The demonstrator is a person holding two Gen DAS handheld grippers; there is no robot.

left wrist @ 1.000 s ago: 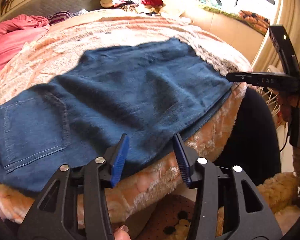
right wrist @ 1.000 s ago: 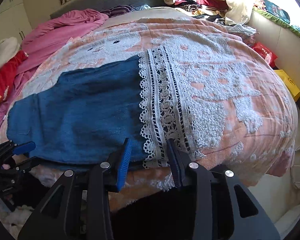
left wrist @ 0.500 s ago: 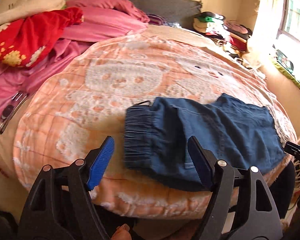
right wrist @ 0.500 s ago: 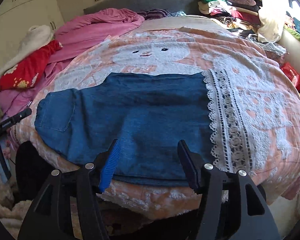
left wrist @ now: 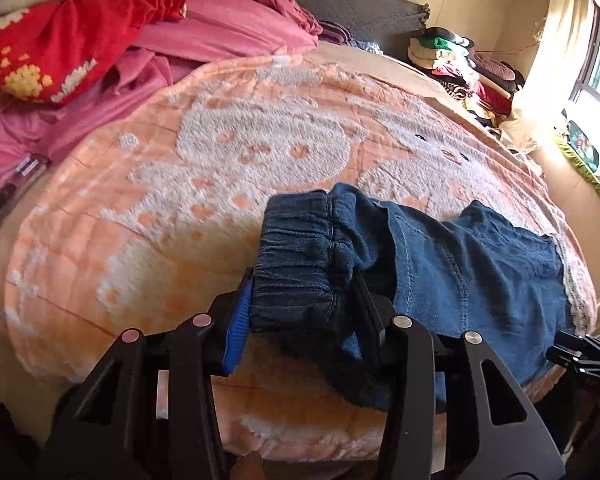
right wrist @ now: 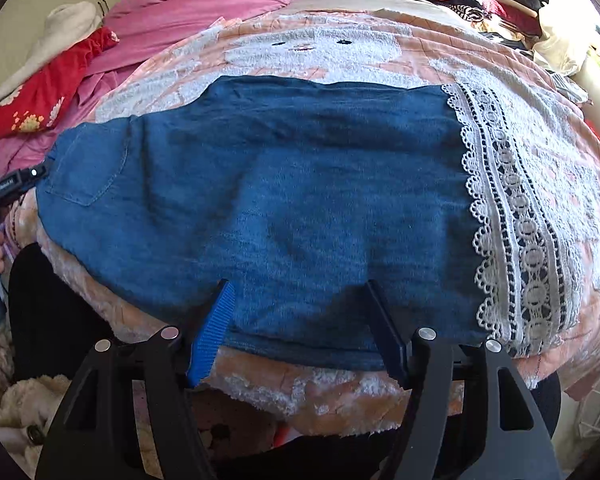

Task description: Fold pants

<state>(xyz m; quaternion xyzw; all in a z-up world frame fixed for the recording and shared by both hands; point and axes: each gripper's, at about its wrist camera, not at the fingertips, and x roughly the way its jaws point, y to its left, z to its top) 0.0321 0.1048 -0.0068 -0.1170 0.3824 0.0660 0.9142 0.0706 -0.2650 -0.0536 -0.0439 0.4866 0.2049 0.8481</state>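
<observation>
Blue denim pants (right wrist: 280, 184) lie flat across the near edge of the bed, waistband to the left, white lace hem (right wrist: 516, 216) to the right. In the left wrist view my left gripper (left wrist: 300, 308) has its jaws around the gathered elastic waistband (left wrist: 300, 264), which bunches up between the pads and lifts off the blanket. In the right wrist view my right gripper (right wrist: 300, 328) is open, its jaws straddling the near edge of the pant leg without pinching it. The left gripper also shows at the far left of the right wrist view (right wrist: 12, 186).
The bed carries a peach blanket (left wrist: 180, 200) with white bear patterns. Pink bedding (left wrist: 220, 28) and a red garment (left wrist: 60, 48) lie at the head. A clothes pile (left wrist: 460, 64) sits by the window. My dark-clothed legs show below the bed edge.
My left gripper has swung from the pants' middle edge to the waistband and narrowed its jaws onto it. My right gripper has shifted left from the lace hem to the mid leg edge.
</observation>
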